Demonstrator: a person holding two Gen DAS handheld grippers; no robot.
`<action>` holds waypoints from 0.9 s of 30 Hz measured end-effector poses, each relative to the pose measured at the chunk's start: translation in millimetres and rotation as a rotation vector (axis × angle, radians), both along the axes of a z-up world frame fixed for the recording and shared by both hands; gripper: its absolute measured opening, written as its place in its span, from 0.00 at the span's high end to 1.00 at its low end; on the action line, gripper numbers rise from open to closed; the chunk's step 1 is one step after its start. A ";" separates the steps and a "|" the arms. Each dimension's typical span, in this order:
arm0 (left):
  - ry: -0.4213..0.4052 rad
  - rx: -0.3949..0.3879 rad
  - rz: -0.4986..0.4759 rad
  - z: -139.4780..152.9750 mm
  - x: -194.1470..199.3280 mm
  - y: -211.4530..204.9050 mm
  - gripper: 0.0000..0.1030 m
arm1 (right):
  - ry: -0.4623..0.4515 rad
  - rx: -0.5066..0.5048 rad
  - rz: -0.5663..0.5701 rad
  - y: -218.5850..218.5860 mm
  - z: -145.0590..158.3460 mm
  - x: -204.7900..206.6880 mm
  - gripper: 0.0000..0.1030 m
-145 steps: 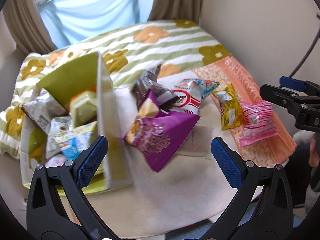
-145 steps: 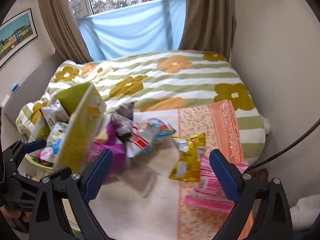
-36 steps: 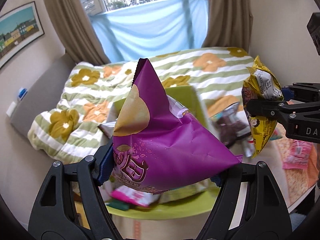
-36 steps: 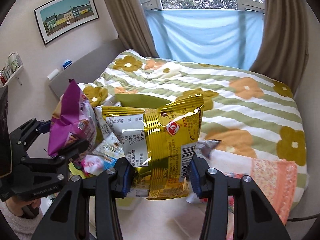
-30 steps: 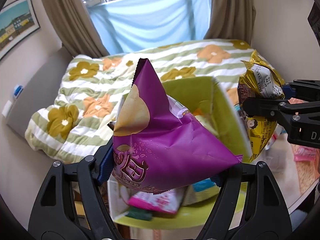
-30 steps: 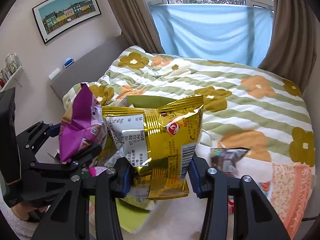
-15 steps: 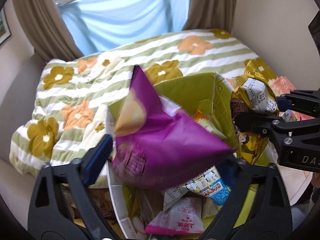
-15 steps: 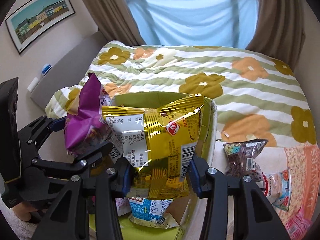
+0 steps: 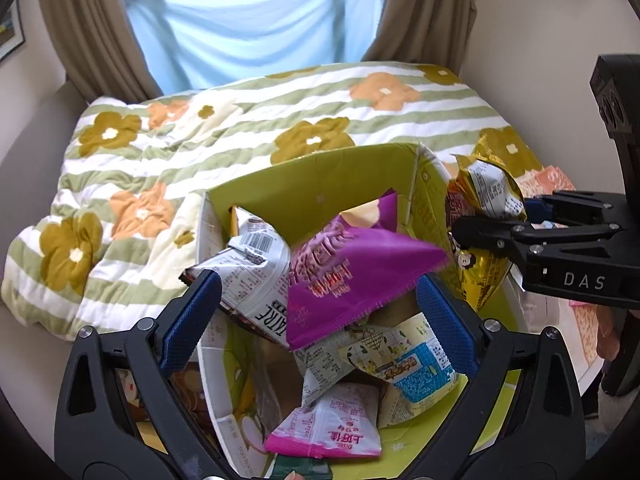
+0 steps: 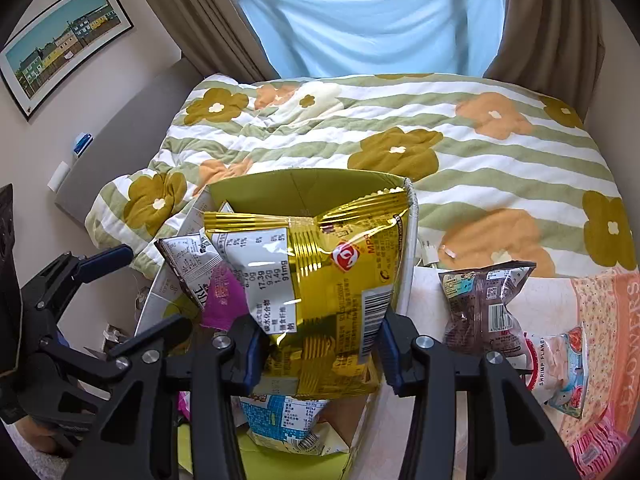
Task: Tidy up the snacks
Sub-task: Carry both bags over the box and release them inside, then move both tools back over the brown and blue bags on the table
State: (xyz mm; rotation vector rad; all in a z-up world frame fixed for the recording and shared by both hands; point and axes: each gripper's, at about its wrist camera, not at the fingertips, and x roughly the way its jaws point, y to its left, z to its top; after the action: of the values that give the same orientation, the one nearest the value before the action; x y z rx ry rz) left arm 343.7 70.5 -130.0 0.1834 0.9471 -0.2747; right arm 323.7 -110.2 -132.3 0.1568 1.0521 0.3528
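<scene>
Home bedroom, flowered striped quilt (image 10: pixel 400 128) on a bed, brown curtains (image 10: pixel 208 24), framed picture (image 10: pixel 60 40)

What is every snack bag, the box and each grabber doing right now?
Left gripper: open, holding nothing.
Right gripper: shut on the shiny gold snack bag.
Shiny gold snack bag: held upright at the box's edge.
Purple triangular chip bag: let go, lying on the pile inside the box.
Green cardboard box: open, with many packets inside.
Dark brown snack bag: outside the box.
Shrimp flakes bag: outside the box.
</scene>
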 end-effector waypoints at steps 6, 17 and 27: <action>0.009 -0.002 0.034 -2.4 -6.1 8.1 0.06 | 0.003 -0.001 0.020 3.4 1.6 -3.6 0.58; 0.025 -0.022 0.095 -8.4 -24.7 29.0 0.05 | -0.007 0.001 0.035 11.7 -6.8 -20.5 0.13; 0.027 -0.061 0.095 -6.8 -46.5 39.5 0.05 | -0.053 -0.006 0.015 7.9 4.6 -45.7 0.05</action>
State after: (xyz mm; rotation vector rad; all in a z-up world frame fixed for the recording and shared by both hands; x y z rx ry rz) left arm 297.3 110.1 -136.8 0.0785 0.9698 -0.2186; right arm 278.0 -102.3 -127.8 0.1331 1.0026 0.3654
